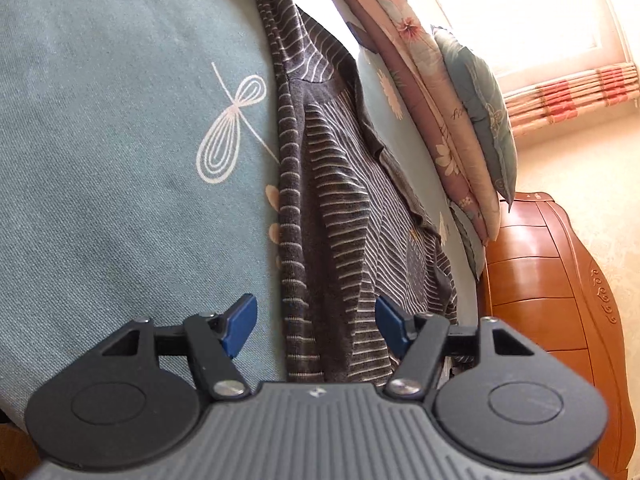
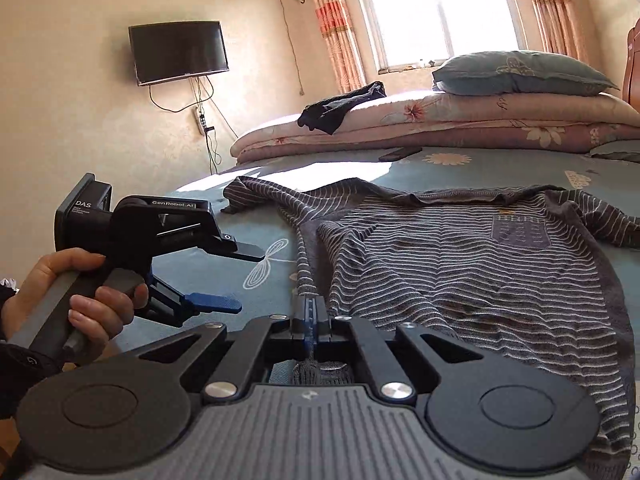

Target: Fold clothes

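Ahead of my right claw [image 2: 311,312] the striped sweater [image 2: 460,256] is lying flat on the bed [image 2: 460,168]; I'm pinching its sleeve/edge strip shut btwn the pads for folding over. Left claw [image 1: 316,322] is hovering open, empty, straddling the same strip, prob. to share the lift.

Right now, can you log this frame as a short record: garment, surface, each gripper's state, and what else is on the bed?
garment: grey striped sweater, spread on the bed, unfolded
surface: teal bedsheet with dragonfly print
right gripper: shut on the sweater's edge
left gripper: open, nothing gripped, sweater edge in front of it
left hand: on the gripper's handle
also on bed: folded floral quilts, pillow on top, dark garment
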Action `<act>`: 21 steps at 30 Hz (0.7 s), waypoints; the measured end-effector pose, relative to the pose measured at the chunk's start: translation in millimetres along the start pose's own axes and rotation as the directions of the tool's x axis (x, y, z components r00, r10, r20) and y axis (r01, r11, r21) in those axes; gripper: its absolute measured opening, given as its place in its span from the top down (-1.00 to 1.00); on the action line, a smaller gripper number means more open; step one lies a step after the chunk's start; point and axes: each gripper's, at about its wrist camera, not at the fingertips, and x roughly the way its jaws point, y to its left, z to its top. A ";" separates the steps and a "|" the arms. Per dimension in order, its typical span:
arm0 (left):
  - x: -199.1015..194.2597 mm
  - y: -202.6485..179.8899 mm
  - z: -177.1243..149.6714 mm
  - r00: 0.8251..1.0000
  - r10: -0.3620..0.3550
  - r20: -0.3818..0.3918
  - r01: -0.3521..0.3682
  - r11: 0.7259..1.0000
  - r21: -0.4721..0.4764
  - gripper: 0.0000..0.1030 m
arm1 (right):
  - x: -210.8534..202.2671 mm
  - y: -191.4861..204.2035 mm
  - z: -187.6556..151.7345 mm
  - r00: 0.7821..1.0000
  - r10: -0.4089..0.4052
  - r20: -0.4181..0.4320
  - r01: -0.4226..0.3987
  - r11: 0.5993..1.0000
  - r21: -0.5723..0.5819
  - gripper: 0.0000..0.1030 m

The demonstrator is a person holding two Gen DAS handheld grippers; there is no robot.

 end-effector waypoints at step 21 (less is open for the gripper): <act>3.6 3.4 8.6 0.998 0.003 -0.068 0.003 0.996 0.086 -0.27 | 64.2 53.7 -36.6 0.983 -0.179 -0.041 0.144 0.889 -0.435 0.37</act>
